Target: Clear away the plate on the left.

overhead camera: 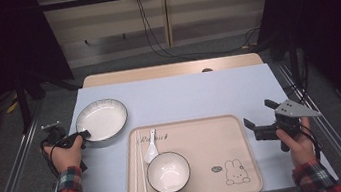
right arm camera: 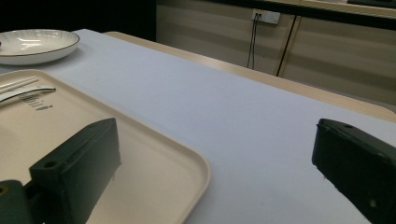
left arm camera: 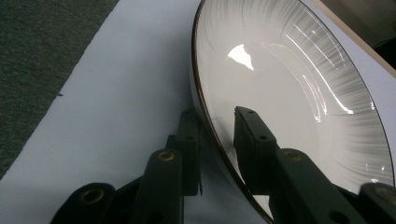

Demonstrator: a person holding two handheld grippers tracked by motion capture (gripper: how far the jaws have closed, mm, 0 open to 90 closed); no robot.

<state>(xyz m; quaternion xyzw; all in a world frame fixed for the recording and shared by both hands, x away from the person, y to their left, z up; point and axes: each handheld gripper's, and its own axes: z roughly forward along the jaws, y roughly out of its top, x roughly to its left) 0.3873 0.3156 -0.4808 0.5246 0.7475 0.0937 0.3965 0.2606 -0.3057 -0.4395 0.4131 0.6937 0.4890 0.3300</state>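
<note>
Plate (left arm camera: 299, 93) rim sits between the left gripper's (left arm camera: 217, 135) narrowed jaws, though whether they pinch it I cannot tell. Glazed and shallow, it could slip when lifted. Right gripper (overhead camera: 263, 122) gapes empty, centre right.

So on my worktop (overhead camera: 183, 94) the tray (overhead camera: 199, 132) sits front and centre. In it: chopsticks (overhead camera: 138, 168) along the left edge, spoon (overhead camera: 151, 149) just right of them, bowl (overhead camera: 168, 172) in front of the spoon. The plate (overhead camera: 101, 119) sits off the tray, behind and to its left. My left hand-held gripper (overhead camera: 84, 135) straddles its near-left rim; the right hand-held gripper (overhead camera: 257, 119) is by the tray's right edge.
</note>
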